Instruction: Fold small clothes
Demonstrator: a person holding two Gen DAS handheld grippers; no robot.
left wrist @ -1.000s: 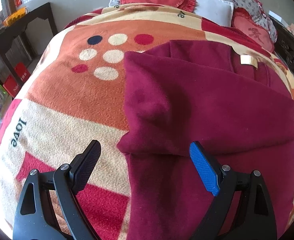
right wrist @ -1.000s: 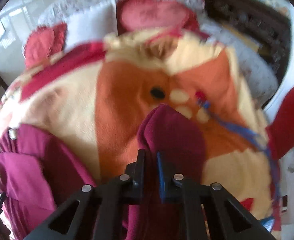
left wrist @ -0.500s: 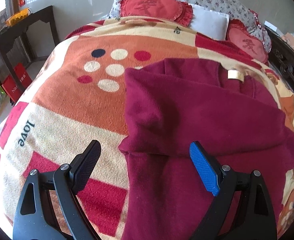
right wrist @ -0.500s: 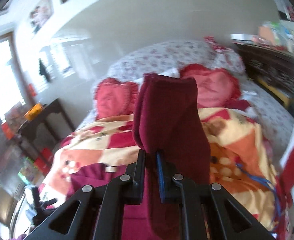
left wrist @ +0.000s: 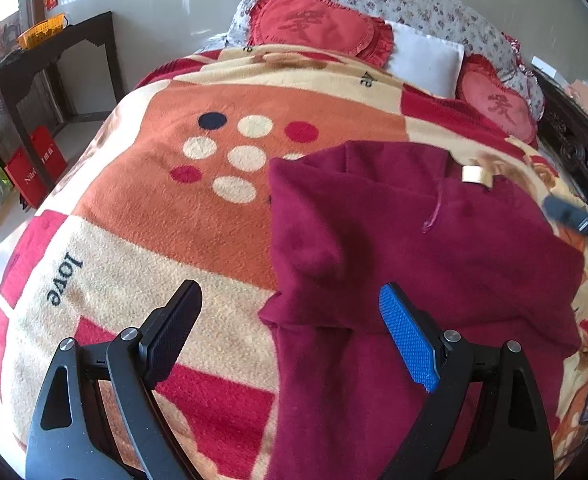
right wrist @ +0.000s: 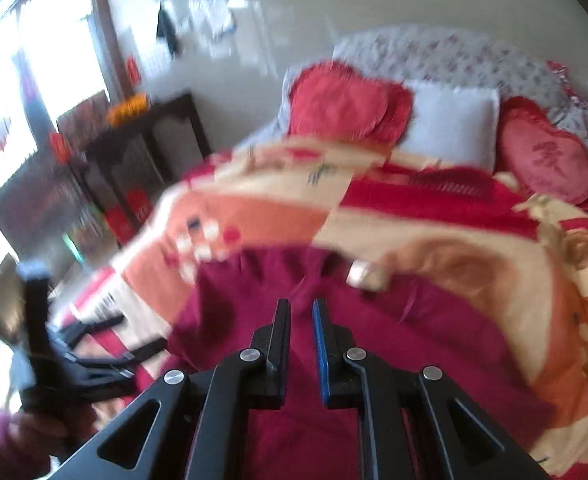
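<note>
A maroon fleece garment (left wrist: 394,248) lies spread on the patterned blanket (left wrist: 181,216), with a beige neck label (left wrist: 476,176) at its far end. My left gripper (left wrist: 289,296) hangs open just above the garment's near left edge, with nothing between its fingers. In the right wrist view, which is blurred, my right gripper (right wrist: 302,306) is shut over the garment's body (right wrist: 374,340), with maroon sleeve fabric pinched between its fingers. The label (right wrist: 364,276) lies just beyond it. My right gripper (left wrist: 574,216) shows as a blur at the garment's right edge. My left gripper (right wrist: 129,334) shows at the far left.
Two red heart cushions (left wrist: 314,24) and a white pillow (left wrist: 426,60) lie at the head of the bed. A dark side table (left wrist: 53,60) with an orange basket stands to the left, red bags (left wrist: 33,164) below it. A carved dark bed frame (left wrist: 582,152) runs along the right.
My right gripper has swung from the bed's right side, lifting the sleeve high, then carried it left and down over the garment's body. My left gripper rose slightly and stayed open.
</note>
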